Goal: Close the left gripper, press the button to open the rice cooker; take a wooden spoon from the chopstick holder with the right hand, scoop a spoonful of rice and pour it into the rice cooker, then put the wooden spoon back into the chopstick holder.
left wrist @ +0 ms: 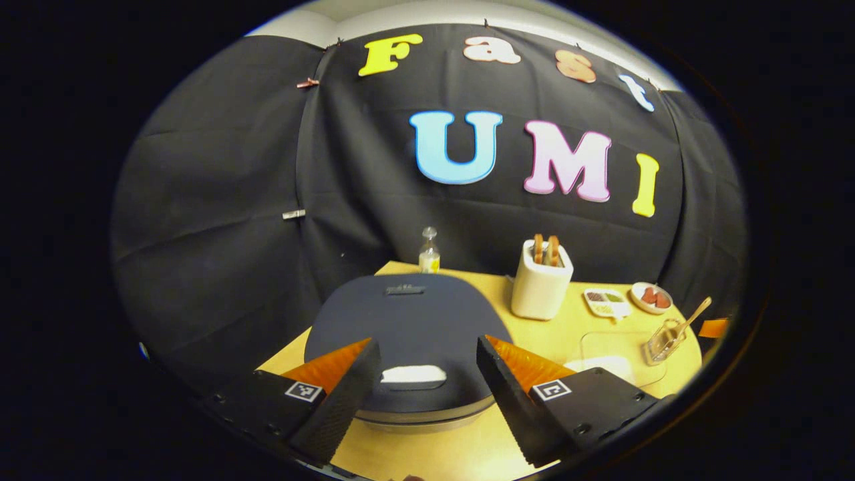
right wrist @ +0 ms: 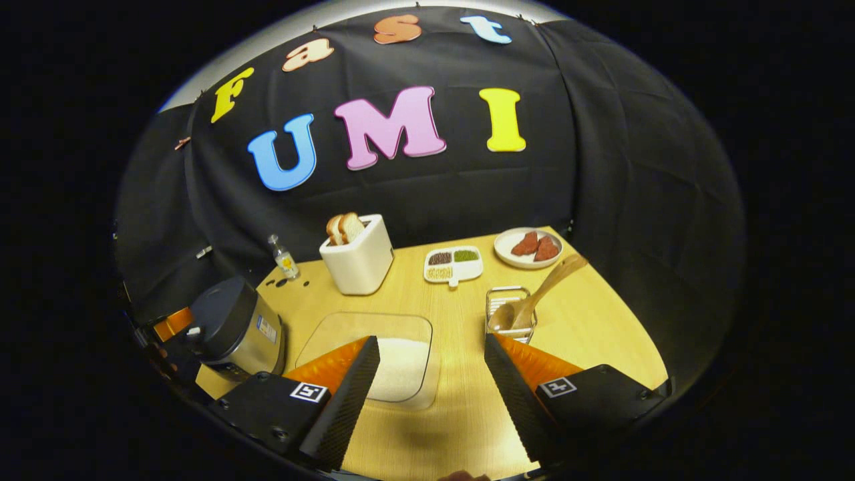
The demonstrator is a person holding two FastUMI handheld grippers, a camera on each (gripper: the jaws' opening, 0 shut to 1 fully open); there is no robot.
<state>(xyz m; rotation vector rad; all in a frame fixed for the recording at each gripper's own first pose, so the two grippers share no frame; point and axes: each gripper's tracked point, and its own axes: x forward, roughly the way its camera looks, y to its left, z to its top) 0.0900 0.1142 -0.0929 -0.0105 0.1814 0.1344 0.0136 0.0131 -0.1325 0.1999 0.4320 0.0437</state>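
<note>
The rice cooker [left wrist: 407, 321] stands shut right in front of my left gripper [left wrist: 427, 346], its dark lid on top. Its white button [left wrist: 413, 375] lies between the open fingers, just below their tips, untouched. In the right gripper view the cooker [right wrist: 234, 327] stands at the left. A wooden spoon [right wrist: 544, 287] leans in the wire chopstick holder [right wrist: 511, 310], just beyond my right gripper [right wrist: 431, 342], which is open and holds nothing. A clear container of white rice [right wrist: 401, 367] lies on the table by its left finger.
On the wooden table [right wrist: 601, 334] stand a white toaster [right wrist: 361, 257] with bread, a small bottle [right wrist: 284, 257], a divided dish [right wrist: 453, 264] of grains and a plate [right wrist: 528, 247] of red slices. The black cloth wall closes the back.
</note>
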